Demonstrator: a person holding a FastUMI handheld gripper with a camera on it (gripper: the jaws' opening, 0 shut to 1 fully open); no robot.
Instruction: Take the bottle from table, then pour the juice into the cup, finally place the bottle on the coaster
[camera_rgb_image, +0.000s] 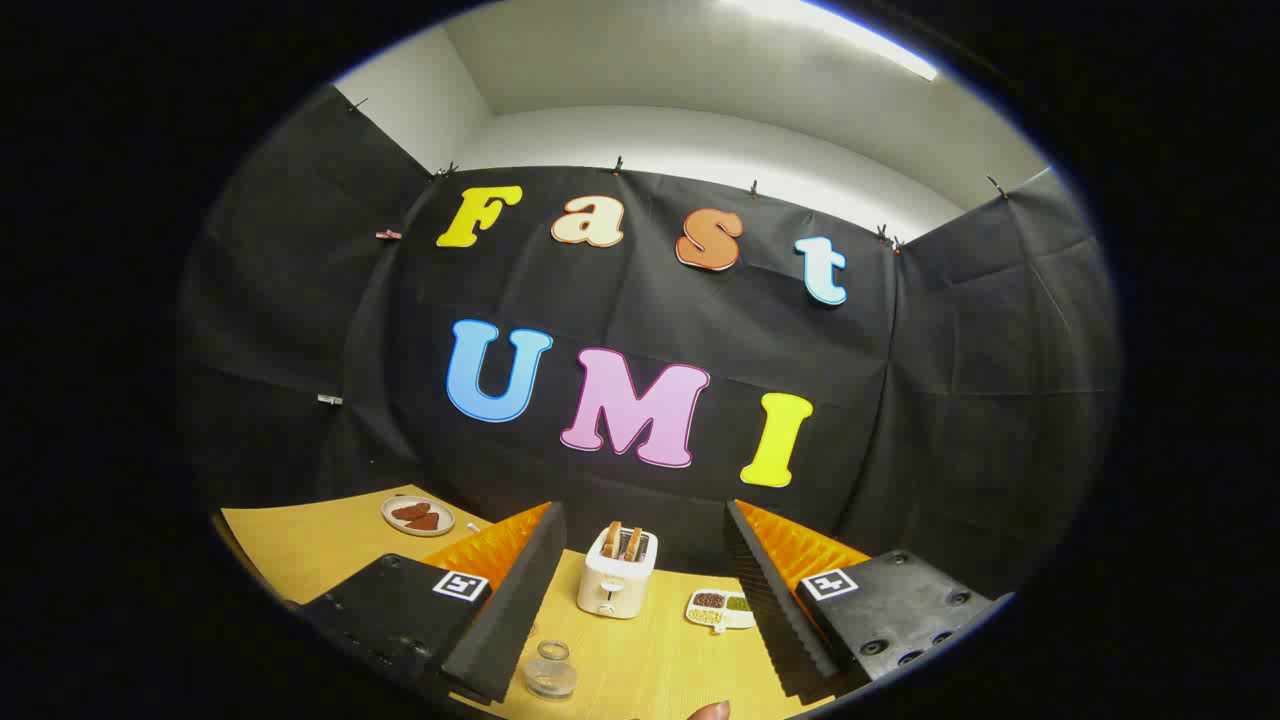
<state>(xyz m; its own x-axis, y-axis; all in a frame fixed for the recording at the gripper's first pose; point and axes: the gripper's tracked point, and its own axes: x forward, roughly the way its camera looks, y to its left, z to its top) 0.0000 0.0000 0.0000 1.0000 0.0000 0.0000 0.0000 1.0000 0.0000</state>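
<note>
The gripper (640, 600) carries two square coded tags, one on each black block. Round screws stud the right block (900, 612). Ridged faces line both fingers (510, 610); the left block's screws are perhaps too dim to count.

1. The camera rides on the gripper (640, 600), looking forward along its spread fingers and tilted up — mostly booth wall and ceiling.
2. It sits low over the table (300, 545), close in — a toaster (616, 575) stands just ahead.
</note>
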